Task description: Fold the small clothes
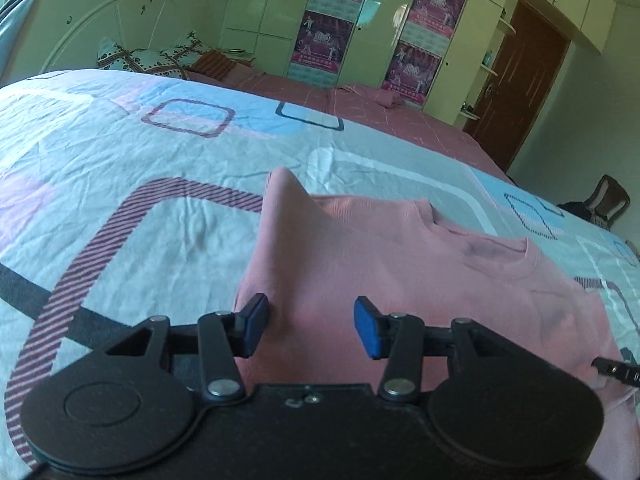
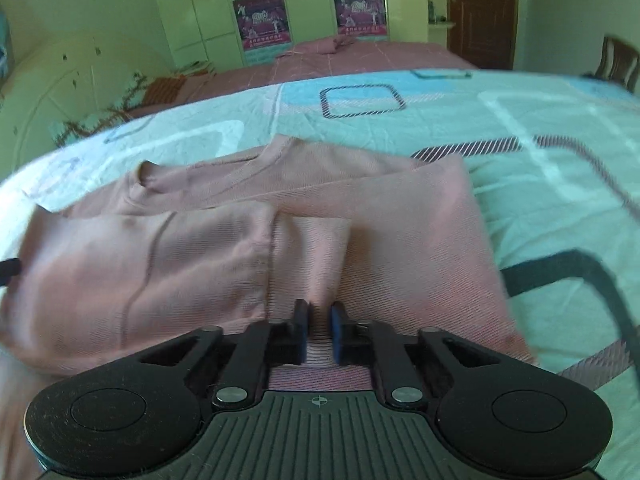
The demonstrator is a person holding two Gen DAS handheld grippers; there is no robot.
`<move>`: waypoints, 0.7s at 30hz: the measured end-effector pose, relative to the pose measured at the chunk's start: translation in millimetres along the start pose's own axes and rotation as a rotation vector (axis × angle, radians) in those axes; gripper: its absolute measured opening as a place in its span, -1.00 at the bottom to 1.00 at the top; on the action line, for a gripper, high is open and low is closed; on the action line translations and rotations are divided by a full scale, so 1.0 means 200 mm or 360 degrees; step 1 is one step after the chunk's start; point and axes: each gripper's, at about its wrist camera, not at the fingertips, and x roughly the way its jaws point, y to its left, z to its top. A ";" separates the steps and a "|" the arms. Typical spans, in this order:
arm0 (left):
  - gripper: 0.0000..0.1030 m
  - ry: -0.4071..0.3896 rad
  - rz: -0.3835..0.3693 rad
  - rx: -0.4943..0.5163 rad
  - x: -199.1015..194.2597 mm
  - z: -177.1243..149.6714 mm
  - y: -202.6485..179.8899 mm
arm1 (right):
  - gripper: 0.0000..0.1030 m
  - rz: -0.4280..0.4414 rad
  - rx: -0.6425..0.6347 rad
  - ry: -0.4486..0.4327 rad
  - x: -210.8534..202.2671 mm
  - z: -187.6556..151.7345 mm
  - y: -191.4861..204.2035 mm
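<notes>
A small pink long-sleeved shirt (image 1: 400,264) lies on the bed, its neckline away from me and one sleeve folded across its front (image 2: 152,256). My left gripper (image 1: 312,326) hovers over the shirt's left side. It is open, with only flat cloth showing beneath the gap between its blue pads. My right gripper (image 2: 319,332) sits low on the shirt (image 2: 400,240), and its pads are nearly together on a raised ridge of pink fabric that runs up from between them. A dark tip of the other gripper (image 1: 616,372) shows at the right edge of the left wrist view.
The shirt rests on a light quilt (image 1: 120,168) with blue, pink and striped rounded squares. Behind it lie a pink bedspread (image 1: 360,100), pillows (image 1: 152,56) at a white headboard, wardrobes with posters (image 2: 260,20), a brown door (image 1: 520,92) and a chair (image 1: 608,200).
</notes>
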 end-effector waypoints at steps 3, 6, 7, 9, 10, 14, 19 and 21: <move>-0.11 0.0012 0.0040 0.0065 0.02 -0.04 0.00 | -0.84 -0.0087 0.0000 0.0001 0.01 -0.01 -0.03; -0.12 0.0015 0.0050 0.0048 -0.01 -0.01 -0.01 | -0.82 -0.0062 0.0053 -0.0098 -0.07 0.00 -0.04; -0.12 0.0011 0.0039 0.0050 -0.03 -0.01 -0.03 | -0.81 -0.0036 0.0071 -0.0131 -0.09 0.01 -0.04; -0.11 0.0015 0.0014 0.0085 -0.07 -0.02 -0.07 | -0.79 0.0033 0.0065 -0.0157 -0.12 0.03 0.00; -0.11 0.0019 0.0003 0.0106 -0.08 -0.04 -0.09 | -0.78 0.0053 0.0041 -0.0155 -0.12 0.04 0.04; -0.03 0.0094 -0.0042 0.0135 -0.09 -0.11 -0.16 | -0.04 0.0139 -0.0035 -0.0114 -0.09 0.04 0.17; -0.02 0.0084 0.0014 0.0235 -0.07 -0.19 -0.17 | 0.00 0.0116 -0.0153 -0.0058 -0.03 -0.01 0.29; -0.02 0.0092 0.0026 0.0251 -0.08 -0.19 -0.18 | -0.01 0.0049 -0.0221 0.0010 0.03 -0.04 0.29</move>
